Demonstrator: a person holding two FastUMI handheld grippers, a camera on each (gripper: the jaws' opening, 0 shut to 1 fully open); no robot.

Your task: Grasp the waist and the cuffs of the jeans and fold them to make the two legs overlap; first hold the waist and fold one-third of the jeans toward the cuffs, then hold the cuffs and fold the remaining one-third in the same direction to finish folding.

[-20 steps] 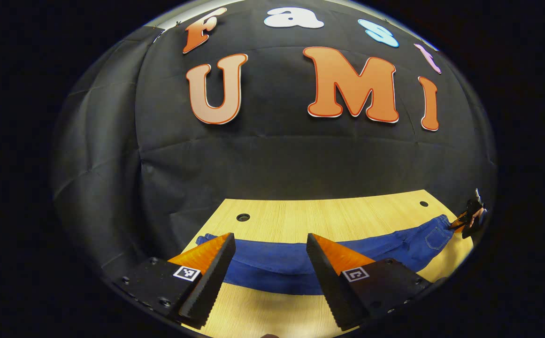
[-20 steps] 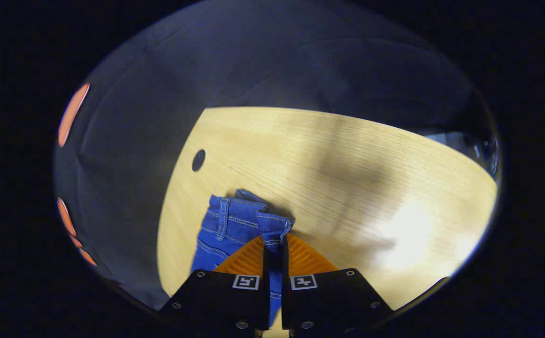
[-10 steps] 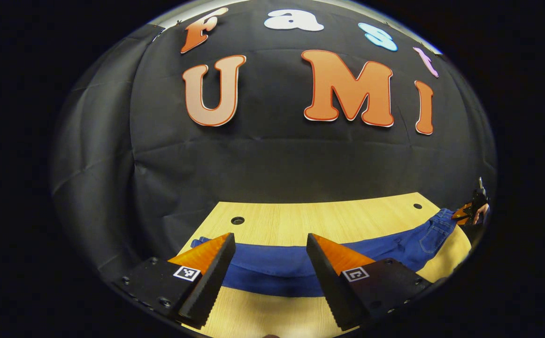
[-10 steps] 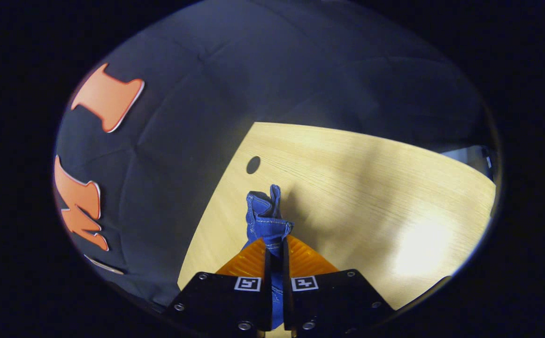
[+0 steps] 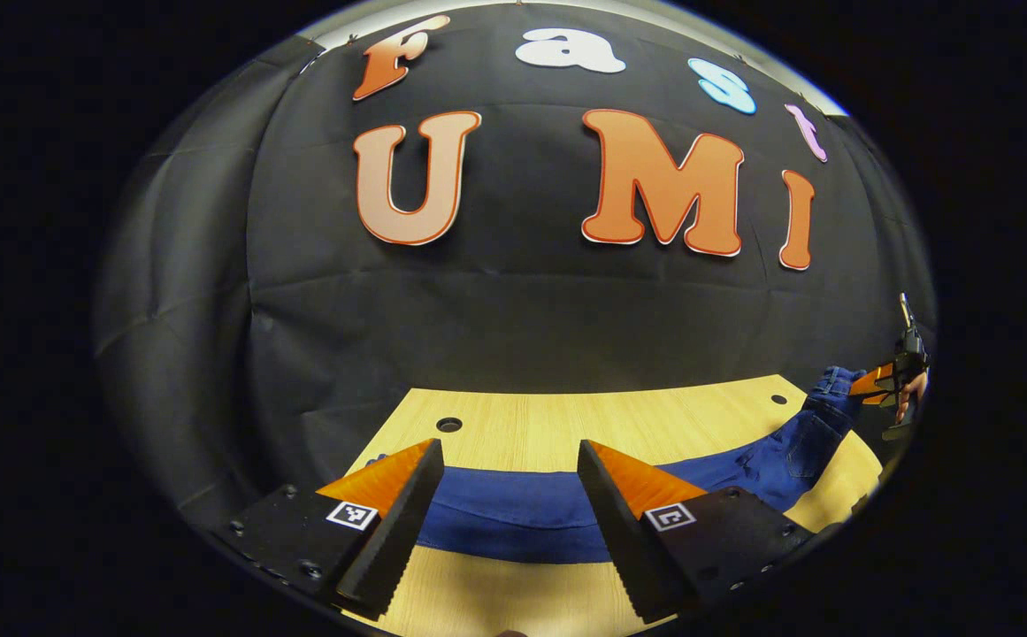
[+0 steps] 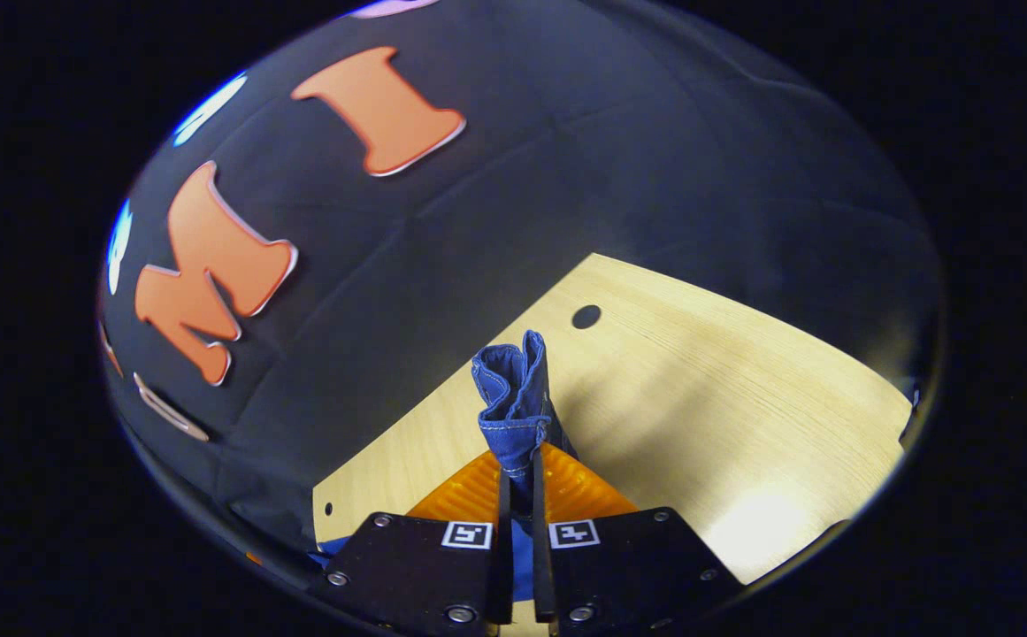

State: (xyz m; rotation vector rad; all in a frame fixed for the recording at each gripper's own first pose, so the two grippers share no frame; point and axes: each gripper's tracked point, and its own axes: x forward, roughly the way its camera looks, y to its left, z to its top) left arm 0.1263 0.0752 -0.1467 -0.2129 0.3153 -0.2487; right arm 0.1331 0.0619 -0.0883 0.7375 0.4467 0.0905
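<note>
Blue jeans (image 5: 522, 518) lie stretched across a wooden table (image 5: 566, 420), legs overlapping, cuffs at the left end. My left gripper (image 5: 509, 460) hovers open above the leg part, nothing between its fingers. In the left gripper view the waist end (image 5: 818, 411) rises off the table at far right, held by the right gripper (image 5: 876, 382) in a hand. In the right gripper view my right gripper (image 6: 520, 464) is shut on the bunched waistband (image 6: 513, 398), which sticks up above the fingertips.
The tabletop (image 6: 708, 398) has round cable holes (image 5: 448, 425) (image 5: 778, 399) (image 6: 586, 316) near its back edge. The black cloth wall stands close behind the table.
The right gripper has lifted the waist off the table and turned toward the wall, bunching the waistband upright. The left gripper has stayed open over the legs with only slight shifts.
</note>
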